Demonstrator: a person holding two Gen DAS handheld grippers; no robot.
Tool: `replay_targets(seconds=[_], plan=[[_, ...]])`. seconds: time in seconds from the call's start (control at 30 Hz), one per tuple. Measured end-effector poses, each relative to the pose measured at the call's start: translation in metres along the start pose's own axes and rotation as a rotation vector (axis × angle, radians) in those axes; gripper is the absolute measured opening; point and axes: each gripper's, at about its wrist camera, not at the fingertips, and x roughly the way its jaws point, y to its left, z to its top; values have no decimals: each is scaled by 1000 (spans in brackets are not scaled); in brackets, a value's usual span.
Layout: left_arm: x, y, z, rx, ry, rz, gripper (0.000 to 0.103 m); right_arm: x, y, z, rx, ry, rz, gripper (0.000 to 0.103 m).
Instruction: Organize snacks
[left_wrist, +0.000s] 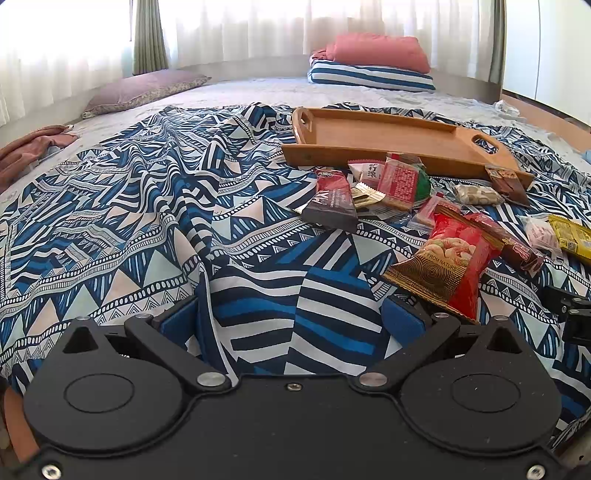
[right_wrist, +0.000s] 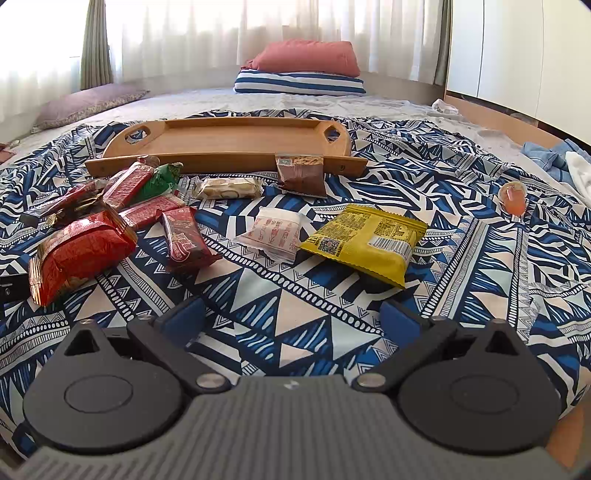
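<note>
1. Right wrist view: the right gripper (right_wrist: 291, 314) hangs spread and empty over the patterned sheet (right_wrist: 461, 258), with the yellow packet (right_wrist: 364, 240) and white packet (right_wrist: 275, 232) just ahead.
2. The left gripper (left_wrist: 291, 317) is likewise parted, holding nothing, with the red nut bag (left_wrist: 443, 262) near its right finger.
3. The wooden tray (right_wrist: 221, 138) sits empty beyond the snacks.
4. Risk: slick, puffy wrappers may slide out of a pinch, or the soft, wrinkled cloth may be caught together with a packet.

Bed cloth (right_wrist: 332, 317): blue, navy and white geometric print. Tray (right_wrist: 229, 138): plain tan wood. Big packet (right_wrist: 79, 254) was red with gold edge, flat pouch (right_wrist: 365, 238) yellow, small wrapper (right_wrist: 275, 232) white with red print. Gripper fingers (right_wrist: 184, 314) were blue.
</note>
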Motion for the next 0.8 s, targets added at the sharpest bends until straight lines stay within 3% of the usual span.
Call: replay_targets(seconds=[0.8], plan=[[-1,0,1,-2,1,6,103,0,-1,0,0,2,0,103]])
